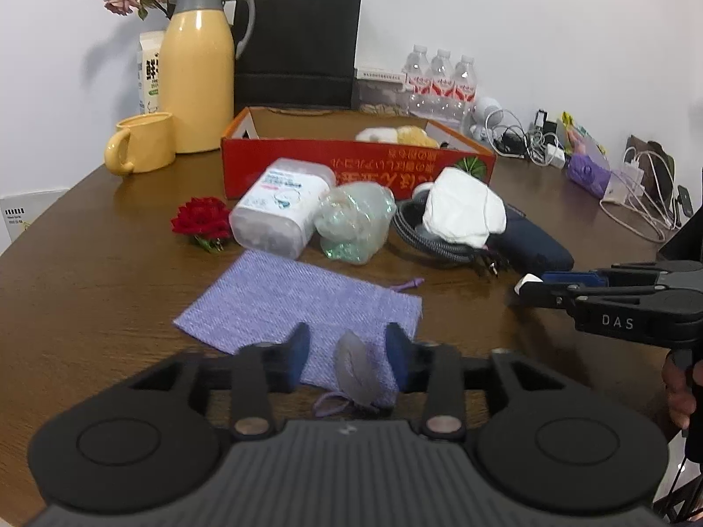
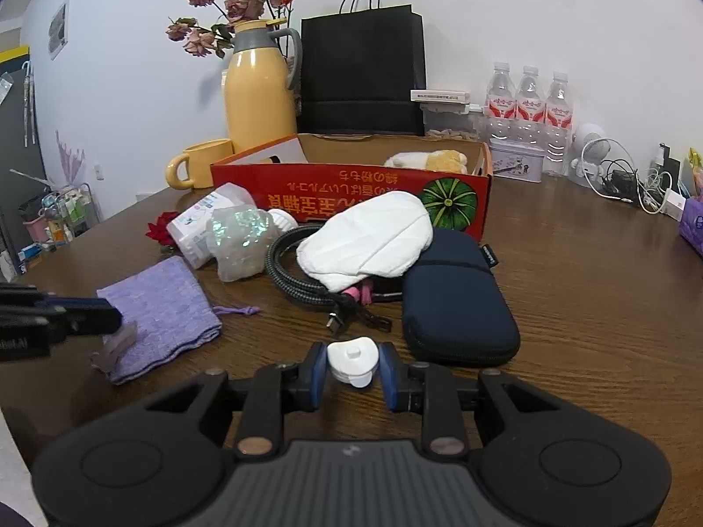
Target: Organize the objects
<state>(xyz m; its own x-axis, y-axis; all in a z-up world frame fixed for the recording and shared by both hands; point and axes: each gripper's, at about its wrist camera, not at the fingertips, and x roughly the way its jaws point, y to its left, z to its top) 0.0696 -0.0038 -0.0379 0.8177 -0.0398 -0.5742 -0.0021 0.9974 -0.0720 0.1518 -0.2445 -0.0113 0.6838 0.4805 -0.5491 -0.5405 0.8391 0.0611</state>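
Observation:
A purple cloth pouch [image 1: 285,303] lies flat on the brown table [image 1: 110,272]. Its near corner, with the mouth puckered up and the grey lining showing, sits between the fingers of my left gripper [image 1: 349,344]. Those jaws stand apart and the pads do not press the cloth. From the right wrist view, the left gripper [image 2: 110,316] hovers over the pouch [image 2: 162,303] edge. My right gripper [image 2: 353,362] is shut on a small white plastic piece [image 2: 353,358], just above the table in front of a navy zip case [image 2: 457,303]. The right gripper [image 1: 534,287] reaches in from the right.
Behind the pouch lie a red flower [image 1: 202,219], a clear tub [image 1: 281,208], an iridescent wrap [image 1: 353,224], a braided cable [image 1: 422,241] and a white cloth [image 1: 465,211]. A red cardboard box [image 1: 351,167] holds a plush toy. A yellow flask, mug, black bag, bottles and chargers line the back.

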